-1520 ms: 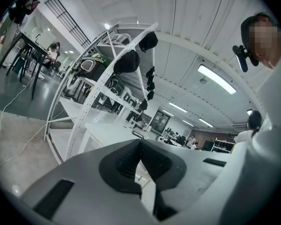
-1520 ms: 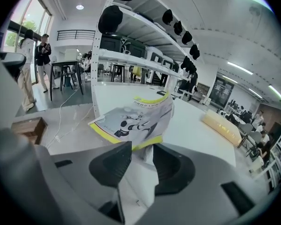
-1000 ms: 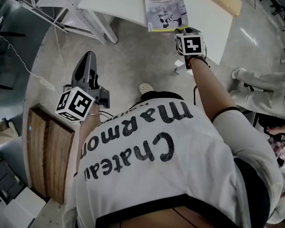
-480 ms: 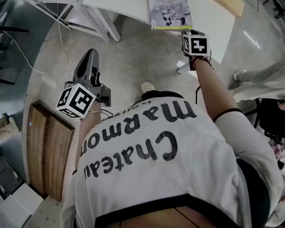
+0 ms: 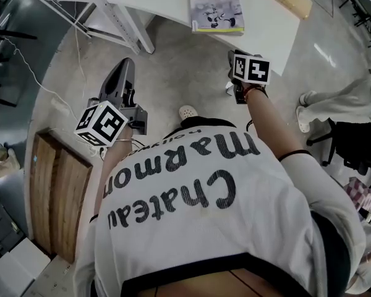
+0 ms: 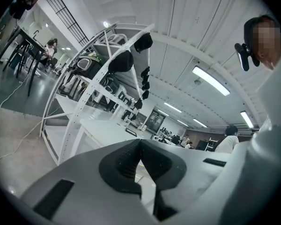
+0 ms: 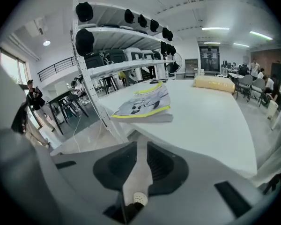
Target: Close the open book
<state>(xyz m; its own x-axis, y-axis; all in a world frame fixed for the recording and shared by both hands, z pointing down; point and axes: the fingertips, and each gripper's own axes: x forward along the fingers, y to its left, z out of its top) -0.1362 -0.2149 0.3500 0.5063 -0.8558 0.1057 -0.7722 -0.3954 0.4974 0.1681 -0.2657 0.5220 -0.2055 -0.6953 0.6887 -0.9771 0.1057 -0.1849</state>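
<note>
The book (image 5: 216,8) lies closed, cover up, on the white tabletop (image 5: 269,26). Only the right gripper view shows the right tongs (image 7: 141,146), short of the tabletop's edge, closing narrow on nothing. The left gripper view shows the left tongs (image 6: 140,142), left of the tabletop, pressed together and empty.
</note>
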